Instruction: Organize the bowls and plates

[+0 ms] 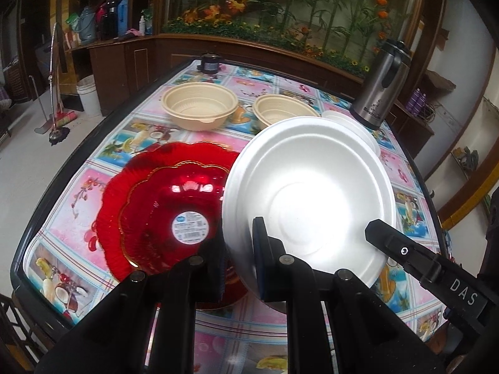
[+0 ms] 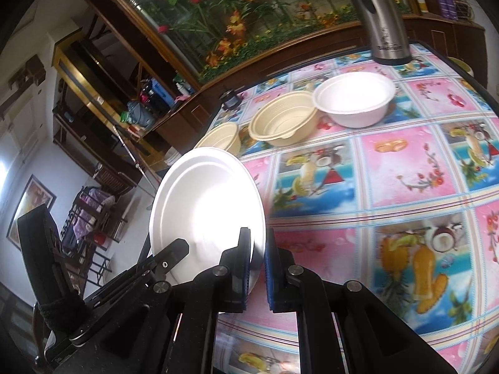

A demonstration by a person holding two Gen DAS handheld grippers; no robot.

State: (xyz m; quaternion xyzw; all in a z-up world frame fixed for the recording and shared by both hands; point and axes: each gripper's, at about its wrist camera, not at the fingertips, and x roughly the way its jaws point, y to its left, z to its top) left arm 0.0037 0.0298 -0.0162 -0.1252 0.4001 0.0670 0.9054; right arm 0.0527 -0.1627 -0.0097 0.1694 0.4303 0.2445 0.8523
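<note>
A white foam plate [image 1: 308, 193] is held tilted above the table, pinched at its rim from both sides. My left gripper [image 1: 240, 261] is shut on its near edge. My right gripper [image 2: 257, 261] is shut on the same plate [image 2: 205, 205], and its finger [image 1: 393, 243] shows in the left wrist view. Two red glass plates [image 1: 162, 205] lie stacked on the table, left of the white plate. Two beige bowls [image 1: 199, 106] [image 1: 280, 110] stand further back. A white foam bowl [image 2: 354, 98] stands beside them.
The table has a bright fruit-patterned cloth [image 2: 389, 168]. A steel kettle [image 1: 380, 90] stands at the far right corner, a small dark jar [image 1: 209, 62] at the far edge. A wooden cabinet with a flower mural lies beyond; brooms and a white bucket [image 1: 89, 96] are on the left.
</note>
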